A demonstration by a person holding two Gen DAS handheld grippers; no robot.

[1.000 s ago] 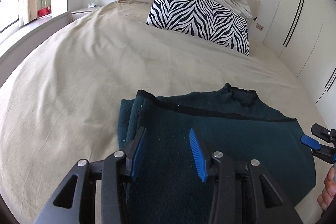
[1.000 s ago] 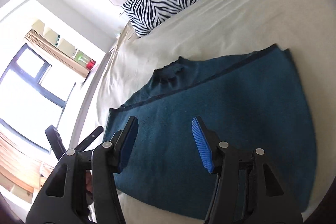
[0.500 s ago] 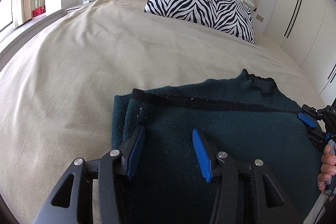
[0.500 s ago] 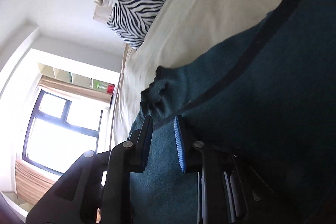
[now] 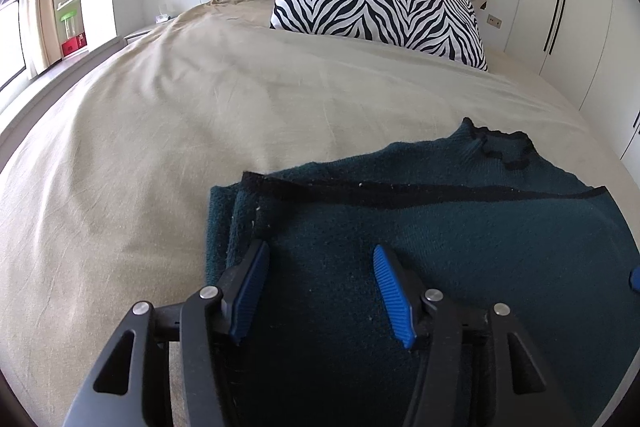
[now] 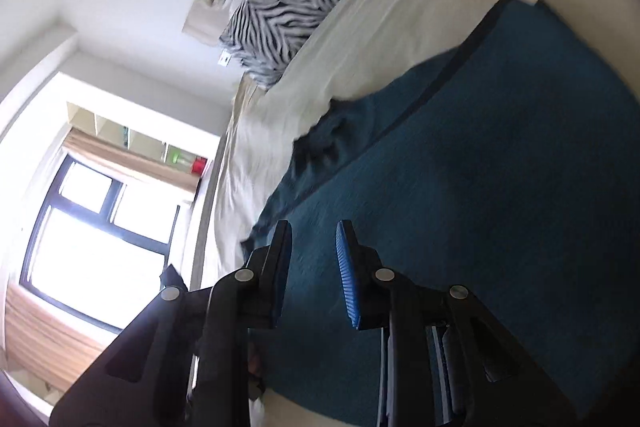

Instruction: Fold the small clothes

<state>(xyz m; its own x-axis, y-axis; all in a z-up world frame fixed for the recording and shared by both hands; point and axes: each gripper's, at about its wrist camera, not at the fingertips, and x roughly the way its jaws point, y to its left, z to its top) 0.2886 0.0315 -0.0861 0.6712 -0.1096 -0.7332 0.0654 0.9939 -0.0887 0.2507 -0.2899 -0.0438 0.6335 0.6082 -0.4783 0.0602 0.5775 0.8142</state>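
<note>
On bed [image 5: 168, 131]: teal sweater [image 5: 460, 235] soft, thick, floppy. Both tools, left tool [image 5: 316, 291] and right tool [image 6: 314, 271], apart, holding nothing. Best grab: folded left edge.

I see the teal sweater [image 5: 460, 247] as a coarse, fuzzy matt knit flecked with pale lint, edged in a darker black knitted trim [image 5: 400, 191]. Under it, the beige bedsheet [image 5: 160, 155] looks like smooth matt cloth with faint creases. My left gripper [image 5: 318, 291] has matt black plastic arms, ribbed blue pads [image 5: 390, 291] that look rubbery, and shiny metal rivets [image 5: 434, 294]. My right gripper [image 6: 314, 271] is built the same. The zebra-print pillow [image 5: 376, 11] is smooth cloth, and the wardrobe doors [image 5: 580, 7] are glossy white.
</note>
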